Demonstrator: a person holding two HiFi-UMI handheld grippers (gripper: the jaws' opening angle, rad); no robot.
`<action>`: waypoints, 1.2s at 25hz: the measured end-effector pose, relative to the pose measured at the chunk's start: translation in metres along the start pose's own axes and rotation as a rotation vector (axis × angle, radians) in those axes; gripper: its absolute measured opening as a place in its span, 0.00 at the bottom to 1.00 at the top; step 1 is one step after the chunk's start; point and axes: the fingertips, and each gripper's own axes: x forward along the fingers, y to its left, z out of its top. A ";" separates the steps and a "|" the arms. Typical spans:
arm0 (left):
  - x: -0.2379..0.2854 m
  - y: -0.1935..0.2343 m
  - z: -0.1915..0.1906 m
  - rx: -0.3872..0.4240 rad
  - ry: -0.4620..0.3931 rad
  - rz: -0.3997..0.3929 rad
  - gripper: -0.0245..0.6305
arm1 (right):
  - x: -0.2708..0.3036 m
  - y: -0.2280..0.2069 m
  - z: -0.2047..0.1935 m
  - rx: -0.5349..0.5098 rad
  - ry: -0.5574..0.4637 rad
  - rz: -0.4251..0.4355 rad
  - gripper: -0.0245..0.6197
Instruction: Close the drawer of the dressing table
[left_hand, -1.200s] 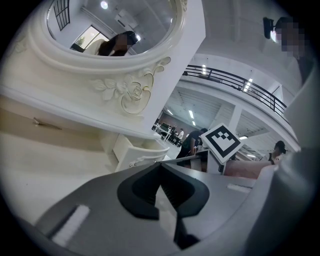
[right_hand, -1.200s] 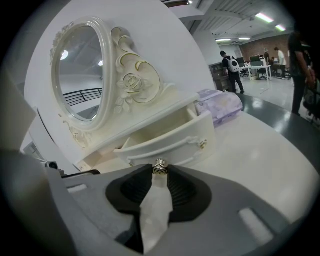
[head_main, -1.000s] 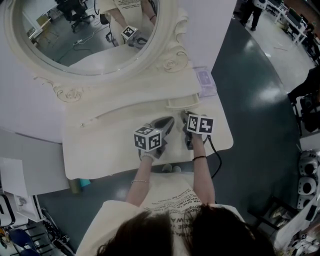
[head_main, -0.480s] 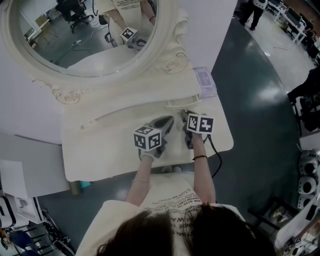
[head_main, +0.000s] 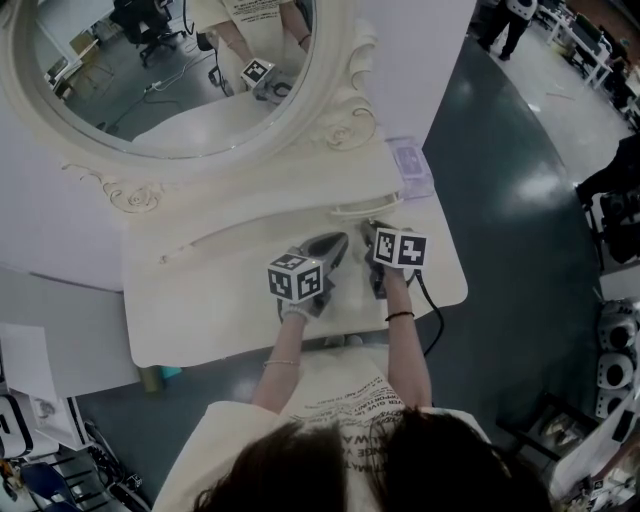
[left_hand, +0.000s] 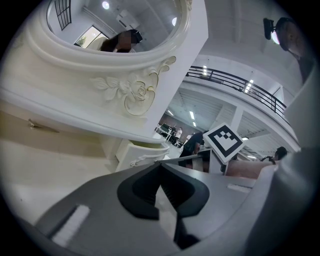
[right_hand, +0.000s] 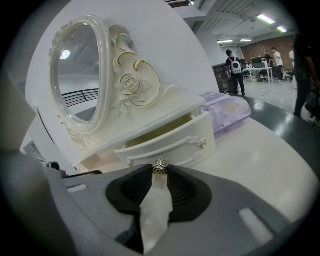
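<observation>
The white dressing table (head_main: 210, 300) has a small drawer (head_main: 365, 209) at its right, pulled partly out. In the right gripper view the drawer (right_hand: 170, 142) stands open just ahead, and its small metal knob (right_hand: 159, 167) sits pinched between the jaw tips. My right gripper (right_hand: 159, 171) is shut on that knob; from the head view my right gripper (head_main: 371, 229) reaches the drawer front. My left gripper (head_main: 340, 241) rests on the tabletop beside it, jaws together and empty. The left gripper view has my left gripper (left_hand: 160, 167) low, with the drawer (left_hand: 142, 152) beyond it.
An oval mirror (head_main: 180, 70) in a carved frame rises behind the tabletop. A pale purple pack (head_main: 411, 165) lies at the table's right rear corner, just right of the drawer. Dark floor runs to the right, and the table's front edge (head_main: 300, 345) is near the person's body.
</observation>
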 end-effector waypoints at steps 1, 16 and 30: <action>0.000 0.001 0.000 -0.001 0.000 0.001 0.04 | 0.001 0.000 0.001 0.000 -0.001 0.001 0.20; 0.010 0.013 0.002 -0.010 0.008 0.006 0.04 | 0.014 -0.001 0.012 -0.012 -0.005 0.014 0.20; 0.014 0.018 0.006 -0.010 0.002 0.013 0.04 | 0.020 -0.002 0.018 -0.015 -0.005 0.022 0.20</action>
